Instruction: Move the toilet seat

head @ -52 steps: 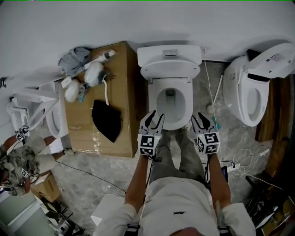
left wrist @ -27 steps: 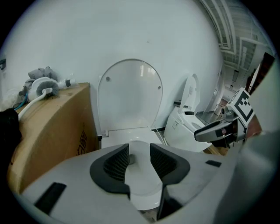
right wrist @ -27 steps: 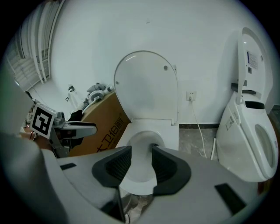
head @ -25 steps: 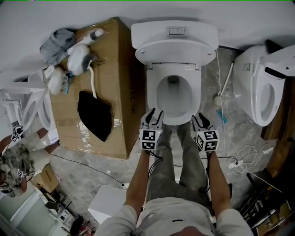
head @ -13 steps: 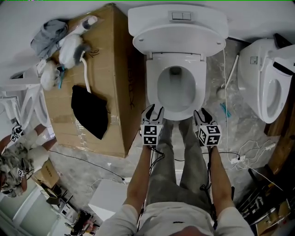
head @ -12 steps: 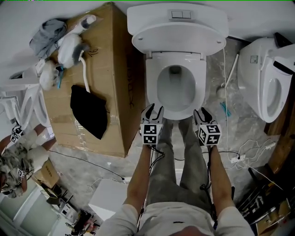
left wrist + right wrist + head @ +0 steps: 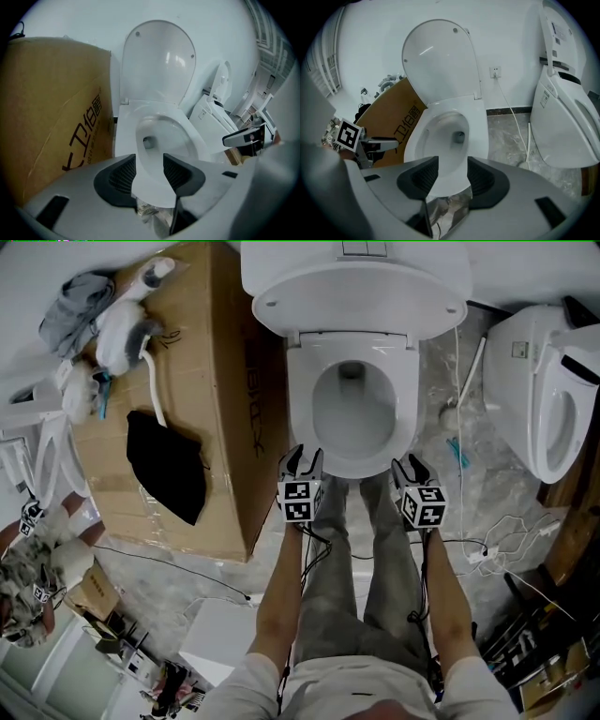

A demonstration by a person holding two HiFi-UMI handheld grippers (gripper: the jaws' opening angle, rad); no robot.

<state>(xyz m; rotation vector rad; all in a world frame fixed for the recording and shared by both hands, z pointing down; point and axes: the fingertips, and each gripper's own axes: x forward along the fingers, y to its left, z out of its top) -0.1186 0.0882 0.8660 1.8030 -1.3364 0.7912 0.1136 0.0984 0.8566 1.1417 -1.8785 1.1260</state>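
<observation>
The cistern [image 7: 309, 247] behind the raised lid [image 7: 352, 296] is cut off at the head view's top edge. The toilet seat [image 7: 300, 413] lies flat on the bowl [image 7: 354, 442], its front lip partly covered by both grippers; contact with it cannot be made out. The left gripper [image 7: 302, 461] is held at the seat's front left and the right gripper [image 7: 413, 468] at its front right, both pointed steeply down on outstretched forearms. Each pair of jaws has just been opening and stands slightly apart. The seat's front edge is seen in each gap, and nothing is gripped.
</observation>
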